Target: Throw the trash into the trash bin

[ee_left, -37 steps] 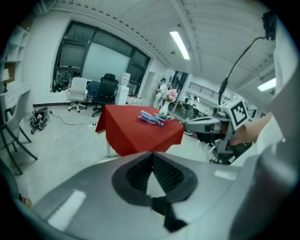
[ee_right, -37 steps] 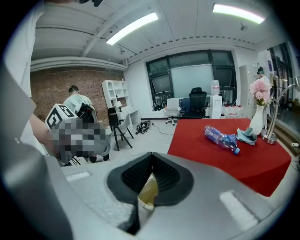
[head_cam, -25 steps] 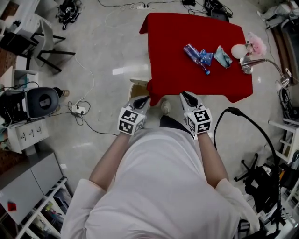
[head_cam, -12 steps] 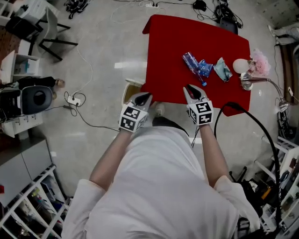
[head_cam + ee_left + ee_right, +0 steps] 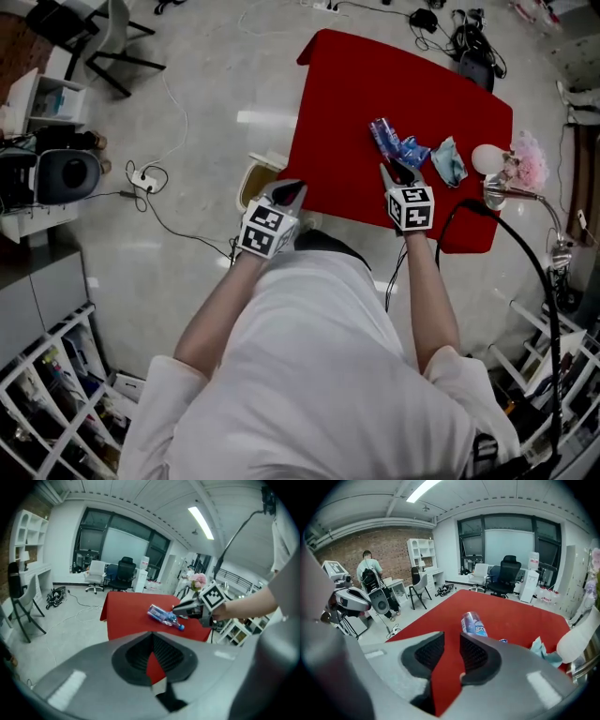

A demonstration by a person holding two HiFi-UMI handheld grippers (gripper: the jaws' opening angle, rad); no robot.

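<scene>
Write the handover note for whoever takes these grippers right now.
Left gripper: shut, empty, above the floor beside the trash bin.
Right gripper: open, its jaws have just been opening, nothing between them; the crushed bottle lies just ahead.
Trash: the bottle and a teal crumpled piece lie on the red table. The bin stands on the floor at the table's near left corner.
Done: nothing lifted yet.
Left: grip each piece and drop it in the bin.

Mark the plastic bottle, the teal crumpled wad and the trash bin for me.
plastic bottle [image 5: 384,137], head view, on its crushed clear body.
teal crumpled wad [image 5: 449,161], head view, on its middle.
trash bin [image 5: 253,169], head view, on its pale rim.
</scene>
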